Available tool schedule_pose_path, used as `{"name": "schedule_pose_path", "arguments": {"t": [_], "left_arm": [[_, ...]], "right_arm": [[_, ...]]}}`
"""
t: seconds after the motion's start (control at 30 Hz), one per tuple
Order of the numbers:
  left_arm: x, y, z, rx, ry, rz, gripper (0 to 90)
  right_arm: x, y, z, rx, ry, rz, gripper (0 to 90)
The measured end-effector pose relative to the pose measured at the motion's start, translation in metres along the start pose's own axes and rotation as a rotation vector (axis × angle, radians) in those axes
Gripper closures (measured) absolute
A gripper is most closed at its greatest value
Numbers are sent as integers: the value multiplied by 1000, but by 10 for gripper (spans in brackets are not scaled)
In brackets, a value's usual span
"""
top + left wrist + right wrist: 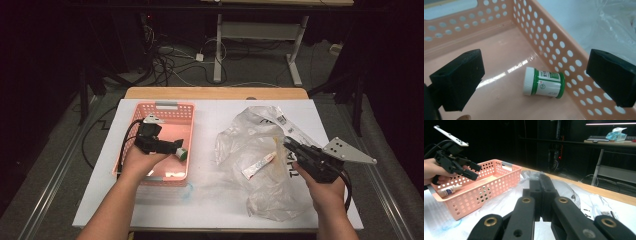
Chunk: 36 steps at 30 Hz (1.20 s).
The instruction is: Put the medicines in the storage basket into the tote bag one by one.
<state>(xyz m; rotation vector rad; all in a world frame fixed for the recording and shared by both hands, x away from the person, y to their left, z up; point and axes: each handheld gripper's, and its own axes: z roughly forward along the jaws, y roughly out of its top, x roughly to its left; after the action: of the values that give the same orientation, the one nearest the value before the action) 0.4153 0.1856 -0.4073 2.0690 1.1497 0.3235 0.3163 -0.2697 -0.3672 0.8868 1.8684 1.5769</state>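
Observation:
A pink perforated basket (131,114) stands on the left of the white table. Inside it a small green jar (544,84) with a white lid lies on its side against the right wall (554,42). My left gripper (534,62) hovers over the basket with its jaws wide open and nothing between them; the jar (182,154) lies just below its tips (176,146). My right gripper (291,145) rests at the right over a crumpled clear plastic bag (260,132), jaws shut (541,195). A white tube (259,165) lies on the bag.
A small white dropper bottle (449,191) lies in the basket (489,187) near its front end. A faint blue stain (187,192) marks the table in front of the basket. Cables and desk legs (218,50) are on the floor beyond the table.

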Motion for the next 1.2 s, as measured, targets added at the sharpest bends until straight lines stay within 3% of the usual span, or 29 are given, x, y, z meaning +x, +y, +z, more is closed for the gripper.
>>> {"name": "schedule_pose_path", "arguments": {"t": [0.27, 0.47, 0.87, 1.2], "left_arm": [[3, 3, 20, 131, -14, 24, 39], [3, 0, 30, 196, -26, 42, 65], [2, -3, 42, 284, -41, 62, 141], [-3, -4, 50, 349, -47, 113, 194]], "right_arm": [[0, 0, 0, 0, 0, -2, 900], [0, 0, 0, -1, 2, 1, 900], [0, -1, 2, 3, 5, 4, 900], [1, -1, 2, 5, 8, 1, 900]]}}
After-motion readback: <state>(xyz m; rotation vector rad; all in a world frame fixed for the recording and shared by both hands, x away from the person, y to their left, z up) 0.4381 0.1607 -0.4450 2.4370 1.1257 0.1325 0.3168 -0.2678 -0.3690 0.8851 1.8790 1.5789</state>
